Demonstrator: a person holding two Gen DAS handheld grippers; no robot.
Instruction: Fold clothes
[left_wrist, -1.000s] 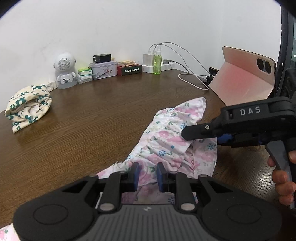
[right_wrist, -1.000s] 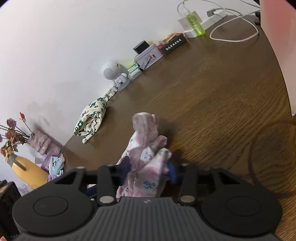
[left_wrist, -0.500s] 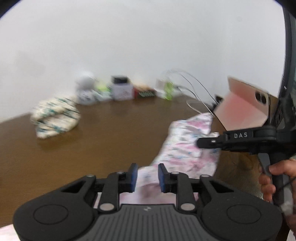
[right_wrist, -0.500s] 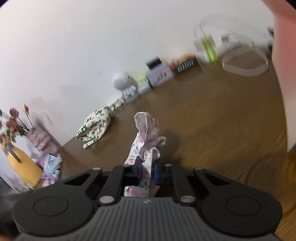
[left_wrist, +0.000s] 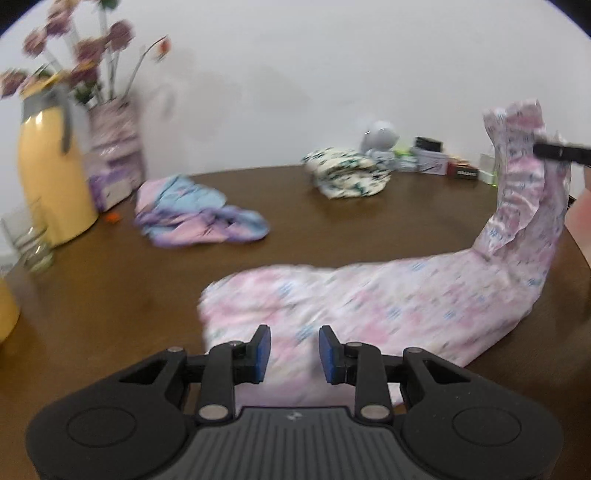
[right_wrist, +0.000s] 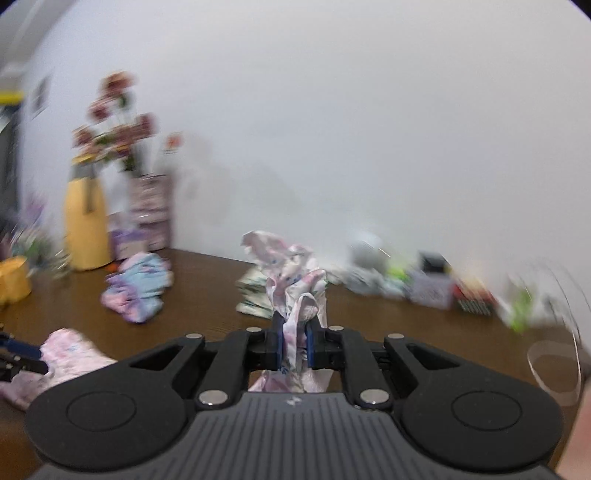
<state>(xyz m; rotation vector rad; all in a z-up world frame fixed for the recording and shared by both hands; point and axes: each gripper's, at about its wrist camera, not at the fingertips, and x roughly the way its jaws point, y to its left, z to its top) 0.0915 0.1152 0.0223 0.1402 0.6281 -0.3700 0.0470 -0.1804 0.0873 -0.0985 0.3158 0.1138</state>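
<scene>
A pink floral garment (left_wrist: 369, 306) lies stretched across the brown table (left_wrist: 110, 295). Its right end rises off the wood, pinched by my right gripper (left_wrist: 554, 150) at the right edge of the left wrist view. In the right wrist view that gripper (right_wrist: 294, 345) is shut on a bunched fold of the garment (right_wrist: 291, 280). My left gripper (left_wrist: 291, 349) hovers open just over the garment's near left end, its blue pads apart with nothing clamped. The left gripper's tip (right_wrist: 18, 354) shows at the far left of the right wrist view beside the cloth's other end (right_wrist: 70, 350).
A blue and lilac garment (left_wrist: 195, 218) lies crumpled at the back left. A folded green-patterned cloth (left_wrist: 347, 177) sits at the back centre. A yellow jug (left_wrist: 51, 173), a flower vase (left_wrist: 114, 162) and a glass (left_wrist: 29, 240) stand at left. Small boxes (left_wrist: 428, 158) line the wall.
Both views have swung left, bringing the vase and jug into sight. My right gripper has lifted its end of the garment higher. The left gripper's pads stand wider apart.
</scene>
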